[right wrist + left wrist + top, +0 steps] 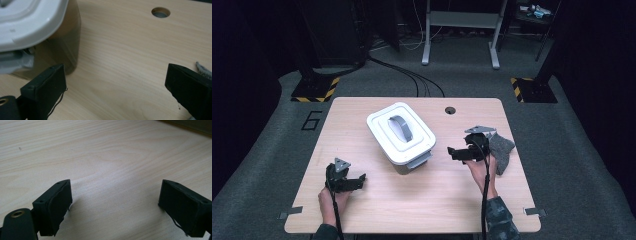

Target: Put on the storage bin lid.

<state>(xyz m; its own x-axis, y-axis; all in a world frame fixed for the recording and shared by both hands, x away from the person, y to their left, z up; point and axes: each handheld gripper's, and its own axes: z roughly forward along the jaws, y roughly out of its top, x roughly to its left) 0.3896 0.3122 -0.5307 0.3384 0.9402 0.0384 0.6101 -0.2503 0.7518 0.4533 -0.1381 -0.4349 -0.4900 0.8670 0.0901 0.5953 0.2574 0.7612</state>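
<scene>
Lidded white container (401,136) sits mid-table (422,200). Left gripper (354,182) near the front-left, jaws spread, empty. Right gripper (455,153) beside the container, jaws spread, empty. Grey cloth (502,150) by the right edge

A light wooden table (422,200) carries a white-lidded container (401,132) mid-table and a grey cloth (502,150) at right.

A white-lidded container (401,135) is sitting upright mid-table, lid closed, its grey handle (401,127) lying flat (a grey latch showing at the near end). A grey cloth (501,151) is lying crumpled near the right edge.
</scene>
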